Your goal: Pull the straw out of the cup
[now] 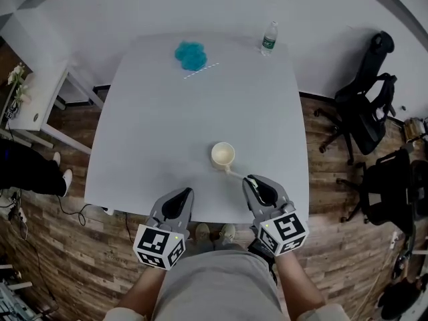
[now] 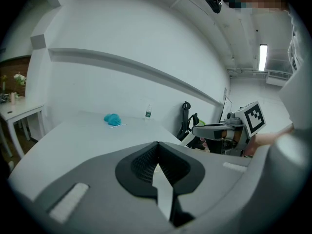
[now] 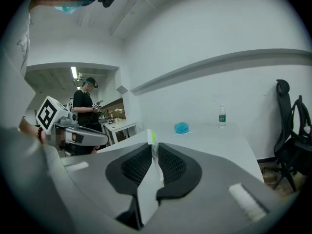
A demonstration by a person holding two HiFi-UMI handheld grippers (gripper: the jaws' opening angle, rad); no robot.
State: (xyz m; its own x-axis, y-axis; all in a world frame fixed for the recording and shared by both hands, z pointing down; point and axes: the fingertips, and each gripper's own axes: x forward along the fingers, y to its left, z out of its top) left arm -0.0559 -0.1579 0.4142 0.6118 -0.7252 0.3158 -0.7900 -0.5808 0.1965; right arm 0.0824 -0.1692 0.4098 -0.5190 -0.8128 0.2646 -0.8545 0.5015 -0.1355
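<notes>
1. Head view: the cup (image 1: 223,155) stands upright, low centre on the white worktop (image 1: 200,112). The right tool (image 1: 249,179) is just to its lower right. A thin pale straw (image 1: 235,173) runs from the tool's tips up-left to the cup rim. I cannot tell if its far end is still inside. The end grip and slanted line look suited to drawing it out sideways and upward.
2. Head view: the left tool (image 1: 186,192) is lower left of the cup, apart from it and touching nothing. The cup is not steadied, so it could likely drag or tip.
3. Head view, surroundings: a blue lump (image 1: 191,55) with a second straw (image 1: 200,71) just beside it sits at the top centre. A bottle (image 1: 269,39) is at the upper right, well apart from the cup. Office chairs (image 1: 364,112) are off the worktop at right and a side table (image 1: 37,92) at upper left. Nothing blocks the pull path.
4. Left gripper view: the left tool (image 2: 157,146) has its jaws together with nothing between them. The right tool (image 2: 214,129) shows at mid right. The blue lump (image 2: 112,119) and bottle (image 2: 148,112) are far back.
5. Right gripper view: the right tool (image 3: 152,149) has its jaws clamped on the straw (image 3: 153,139), whose green-striped end sticks up between the tips. The cup is not in this view. A standing person (image 3: 87,108) is at left, behind the left tool (image 3: 85,136).
</notes>
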